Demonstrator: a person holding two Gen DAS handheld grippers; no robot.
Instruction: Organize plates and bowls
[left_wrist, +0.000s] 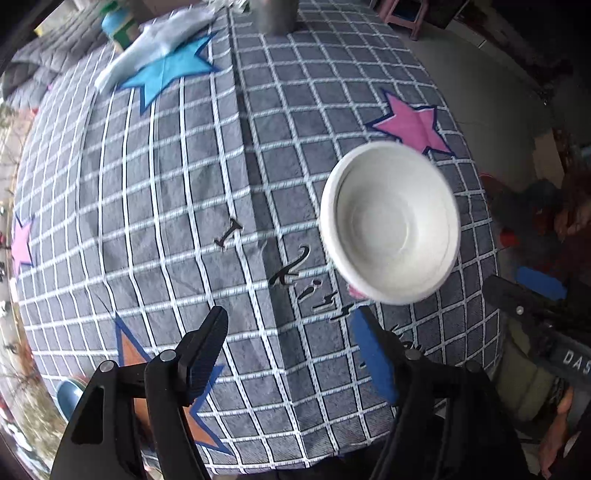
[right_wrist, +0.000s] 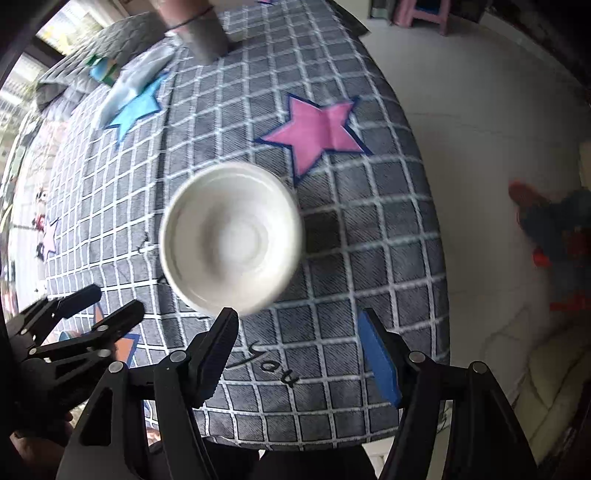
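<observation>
A white bowl (left_wrist: 389, 223) stands upright and empty on the grey checked tablecloth (left_wrist: 184, 206), just below a pink star. It also shows in the right wrist view (right_wrist: 231, 245). My left gripper (left_wrist: 291, 325) is open and empty, hovering above the cloth to the left of and nearer than the bowl. My right gripper (right_wrist: 297, 325) is open and empty, just in front of the bowl's near rim, its left finger (right_wrist: 218, 343) close under that rim. The left gripper also shows at the lower left of the right wrist view (right_wrist: 99, 299).
A grey metal cylinder (left_wrist: 273, 16) stands at the table's far edge, with a pale blue cloth (left_wrist: 159, 44) on a blue star beside it. A green and blue box (left_wrist: 116, 27) lies at the far left. The table's right edge (right_wrist: 424, 184) drops to a pale floor.
</observation>
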